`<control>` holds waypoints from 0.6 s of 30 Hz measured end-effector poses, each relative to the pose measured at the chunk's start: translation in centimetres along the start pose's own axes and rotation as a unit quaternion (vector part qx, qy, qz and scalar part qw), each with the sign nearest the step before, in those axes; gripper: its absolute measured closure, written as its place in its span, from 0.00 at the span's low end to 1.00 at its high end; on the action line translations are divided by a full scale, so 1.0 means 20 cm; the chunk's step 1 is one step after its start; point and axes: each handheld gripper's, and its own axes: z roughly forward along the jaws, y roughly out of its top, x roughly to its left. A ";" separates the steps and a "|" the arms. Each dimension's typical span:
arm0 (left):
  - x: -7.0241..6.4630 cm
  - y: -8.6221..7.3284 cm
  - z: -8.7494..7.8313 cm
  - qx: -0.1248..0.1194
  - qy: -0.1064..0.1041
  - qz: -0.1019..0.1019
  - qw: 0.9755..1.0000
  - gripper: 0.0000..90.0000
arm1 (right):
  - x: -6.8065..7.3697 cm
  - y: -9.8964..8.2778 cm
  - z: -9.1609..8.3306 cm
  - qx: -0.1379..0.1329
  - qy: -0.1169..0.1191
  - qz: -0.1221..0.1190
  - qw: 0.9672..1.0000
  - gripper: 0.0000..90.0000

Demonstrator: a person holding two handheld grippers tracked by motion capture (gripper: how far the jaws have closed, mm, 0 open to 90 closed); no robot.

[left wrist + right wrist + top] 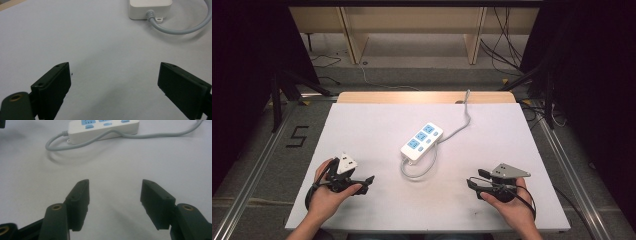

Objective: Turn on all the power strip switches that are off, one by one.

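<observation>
A white power strip with blue sockets lies at the middle of the white table. Its grey cable loops at the near end and runs off over the far edge. My left gripper rests near the front left, held in a hand, jaws open and empty. In the left gripper view the strip's end and cable lie ahead at upper right of the gripper. My right gripper sits at the front right, open and empty. The right gripper view has the strip ahead of that gripper.
Wooden furniture legs stand beyond the table, with loose cables on the floor. Metal rails run along both sides of the table. A dark stand is at the left.
</observation>
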 end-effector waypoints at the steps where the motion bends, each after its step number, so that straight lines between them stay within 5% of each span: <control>1: 0.00 0.00 0.00 0.002 0.000 0.002 1.000 0.13 | 0.00 0.00 0.00 0.002 0.001 -0.004 1.000 0.48; 7: 0.00 0.00 0.00 0.001 0.001 0.000 1.000 0.13 | 0.01 0.01 0.00 0.004 0.001 -0.012 1.000 0.57; 15: 0.00 0.00 0.00 0.004 0.002 -0.003 1.000 0.14 | 0.02 0.05 -0.01 0.018 -0.007 -0.026 0.999 0.94; 18: 0.00 0.00 0.00 0.003 0.001 -0.005 1.000 0.14 | 0.02 0.07 0.00 0.027 -0.010 -0.032 0.999 1.00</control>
